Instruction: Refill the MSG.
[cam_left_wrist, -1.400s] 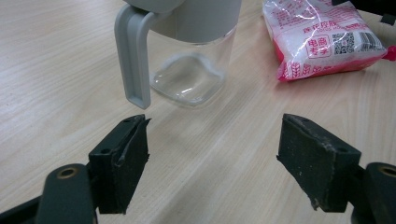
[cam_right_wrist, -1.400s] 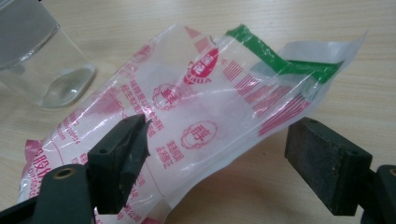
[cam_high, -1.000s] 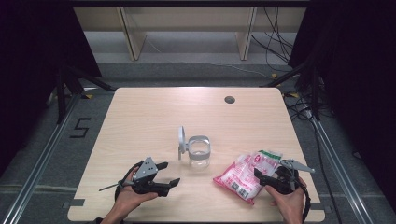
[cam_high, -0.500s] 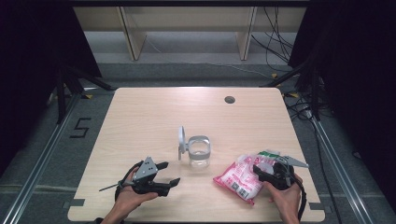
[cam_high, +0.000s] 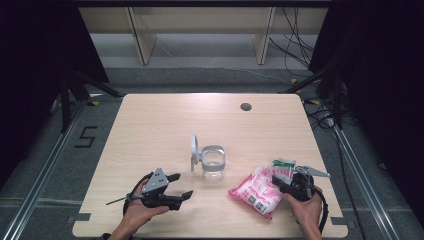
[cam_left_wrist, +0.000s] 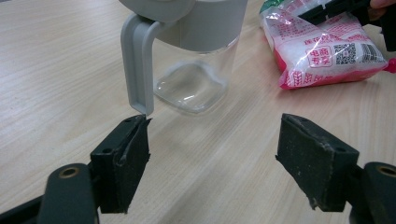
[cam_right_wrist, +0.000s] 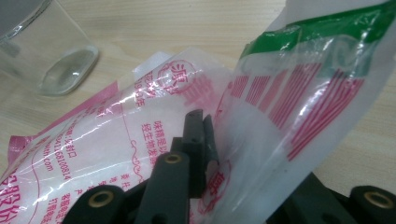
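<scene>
Our right hand-held gripper (cam_high: 286, 183) had just been closing and was clamped on the top edge of the pink bag (cam_high: 257, 189), which lay on the desk (cam_high: 165, 120) beside the clear jar (cam_high: 213, 162). Our left hand-held gripper (cam_high: 181, 186) rested nearby, jaws apart.

— How's the light from up high?

— Even and soft on my table (cam_high: 165, 125), coming from overhead; the room around the table is nearly black. Shadows under the glass jar (cam_high: 213, 162) are faint and short. That picture is a bit grainy.

— And along my left tool?

— Bright. The jar looms close and soft at the top, with a pale sheen in its base; the black pads (cam_left_wrist: 122, 161) below it are sharp.

— My right one?

— The plastic bag (cam_right_wrist: 140, 140) throws white glare off its creases, and beyond it the jar is blurred.
</scene>
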